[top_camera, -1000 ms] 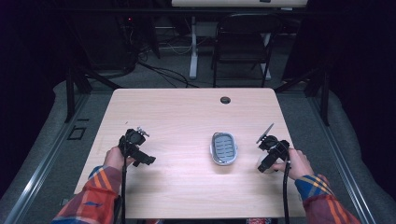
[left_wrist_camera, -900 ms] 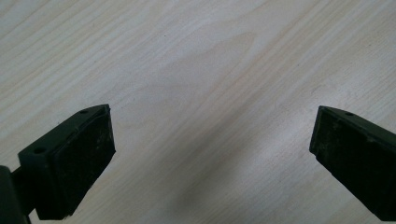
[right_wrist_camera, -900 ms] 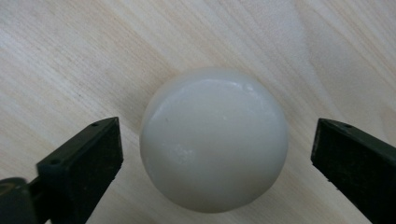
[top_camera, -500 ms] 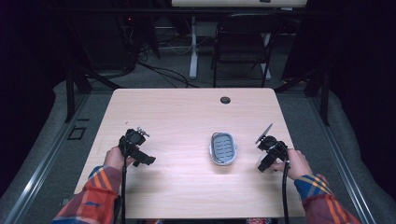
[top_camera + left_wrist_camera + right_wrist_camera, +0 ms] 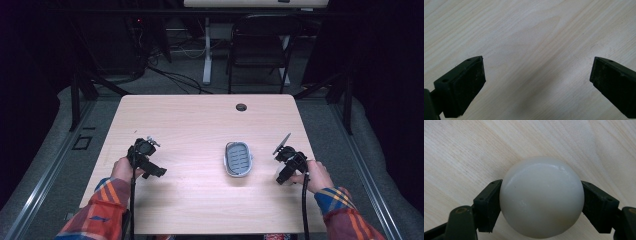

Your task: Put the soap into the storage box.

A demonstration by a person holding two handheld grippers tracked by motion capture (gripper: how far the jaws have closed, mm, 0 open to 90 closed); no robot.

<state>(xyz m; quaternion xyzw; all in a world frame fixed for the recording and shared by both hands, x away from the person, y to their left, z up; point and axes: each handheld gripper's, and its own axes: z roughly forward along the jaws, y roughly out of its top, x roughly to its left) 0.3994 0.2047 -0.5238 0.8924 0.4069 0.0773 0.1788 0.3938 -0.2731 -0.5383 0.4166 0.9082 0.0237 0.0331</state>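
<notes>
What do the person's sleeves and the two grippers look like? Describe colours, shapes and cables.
Both sleeves are plaid flannel in red, orange and blue. The left gripper and right gripper are black, each with two blocky, flat-faced jaws and a black cable trailing back. A grey plate stands on the right gripper.

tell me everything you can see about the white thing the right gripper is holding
The white rounded object looks like a smooth, slightly glossy bar of soap, off-white, with faint scuffs. The right gripper clamps it, one black jaw on each side. It sits over bare wooden table, right of the grey dish. Whether it touches the table cannot be told.
</notes>
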